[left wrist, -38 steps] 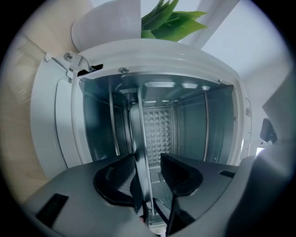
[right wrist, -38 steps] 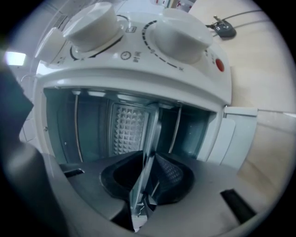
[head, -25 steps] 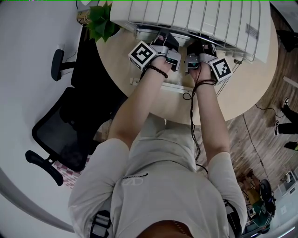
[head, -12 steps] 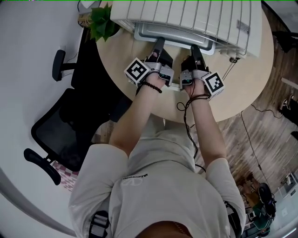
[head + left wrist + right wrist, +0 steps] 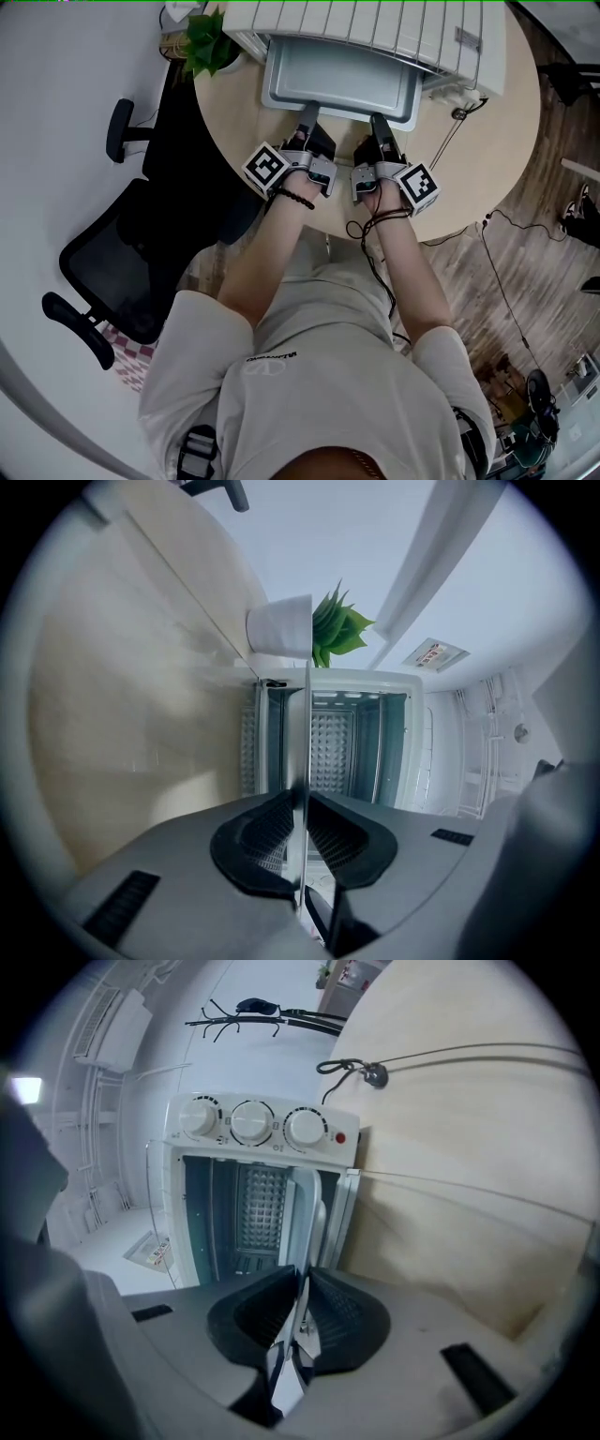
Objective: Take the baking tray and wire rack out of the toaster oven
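Clamping the near rim of the baking tray (image 5: 339, 73), the left gripper (image 5: 307, 114) and right gripper (image 5: 377, 122) have just been closing tighter on it. Since a second ago both have drawn back from the toaster oven (image 5: 375, 21), and the tray now juts far out over the round table (image 5: 487, 122).

Head view looks steeply down from above the person onto a round table (image 5: 234, 122), with the oven (image 5: 375, 23) at the frame's top. Each gripper view, rolled sideways, sits close behind its jaws and looks level into the open oven, centre frame. All three views share oven and table.
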`<action>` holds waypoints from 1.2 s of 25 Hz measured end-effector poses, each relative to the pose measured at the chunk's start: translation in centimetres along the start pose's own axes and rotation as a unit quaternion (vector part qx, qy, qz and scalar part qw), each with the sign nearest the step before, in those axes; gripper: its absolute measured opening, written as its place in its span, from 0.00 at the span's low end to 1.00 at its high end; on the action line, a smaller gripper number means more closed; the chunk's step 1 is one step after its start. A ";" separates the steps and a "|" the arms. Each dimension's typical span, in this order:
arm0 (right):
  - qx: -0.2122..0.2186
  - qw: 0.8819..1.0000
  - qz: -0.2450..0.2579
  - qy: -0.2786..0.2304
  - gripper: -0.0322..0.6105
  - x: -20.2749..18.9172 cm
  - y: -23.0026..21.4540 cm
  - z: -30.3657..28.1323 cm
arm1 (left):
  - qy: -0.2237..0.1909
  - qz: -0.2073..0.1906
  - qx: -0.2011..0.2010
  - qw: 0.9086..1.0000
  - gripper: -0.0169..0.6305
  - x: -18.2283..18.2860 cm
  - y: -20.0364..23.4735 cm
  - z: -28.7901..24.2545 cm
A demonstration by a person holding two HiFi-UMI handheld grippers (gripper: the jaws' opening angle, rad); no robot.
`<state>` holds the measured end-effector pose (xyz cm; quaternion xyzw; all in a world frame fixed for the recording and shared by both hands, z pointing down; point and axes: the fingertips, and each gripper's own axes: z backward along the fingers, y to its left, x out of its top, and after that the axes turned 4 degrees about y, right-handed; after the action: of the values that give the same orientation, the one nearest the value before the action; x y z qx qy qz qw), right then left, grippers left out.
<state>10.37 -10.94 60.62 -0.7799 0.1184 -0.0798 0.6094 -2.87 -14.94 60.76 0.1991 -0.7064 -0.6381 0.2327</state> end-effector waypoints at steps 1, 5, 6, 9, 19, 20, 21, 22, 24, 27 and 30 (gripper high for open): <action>-0.002 1.000 0.001 0.003 0.12 -0.3 0.0 0.5 | -0.001 0.002 0.000 1.000 0.10 -0.3 -0.1 0.5; -0.005 1.000 -0.002 0.012 0.12 -1.5 -0.1 2.5 | -0.001 0.003 0.005 1.000 0.10 -1.1 0.1 2.8; -0.005 1.000 -0.002 0.015 0.12 -1.9 -0.1 3.0 | -0.001 0.003 0.006 1.000 0.10 -1.3 -0.1 3.3; -0.004 1.000 -0.007 0.022 0.12 -2.8 0.1 4.5 | -0.002 0.004 0.006 1.000 0.10 -2.1 -0.7 4.9; 0.021 0.998 0.017 0.065 0.11 -5.1 2.1 8.1 | 0.001 -0.015 -0.001 1.000 0.06 -3.4 -3.2 8.7; 0.021 0.997 0.016 0.073 0.11 -5.5 2.2 8.6 | 0.002 -0.017 0.000 1.000 0.06 -3.5 -3.7 9.2; 0.021 0.996 0.014 0.081 0.11 -5.9 2.3 9.2 | 0.004 -0.019 0.000 1.000 0.06 -3.7 -4.1 9.8; 0.023 0.996 0.011 0.089 0.11 -6.3 2.4 9.8 | 0.006 -0.022 0.000 1.000 0.06 -4.0 -4.5 10.4; 0.026 0.995 0.010 0.100 0.11 -7.0 2.6 10.9 | 0.009 -0.027 0.003 1.000 0.06 -4.4 -4.9 11.6; 0.017 0.993 0.021 0.115 0.11 -7.7 2.9 12.5 | 0.006 -0.021 0.011 1.000 0.06 -5.1 -5.2 13.5; 0.016 0.992 0.010 0.128 0.11 -8.5 4.5 14.5 | 0.003 -0.011 0.012 1.000 0.06 -6.2 -6.7 15.4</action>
<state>5.69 3.96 52.86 -0.7521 0.2024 -0.1749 0.6024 -6.95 0.38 52.48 0.2122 -0.7111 -0.6313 0.2253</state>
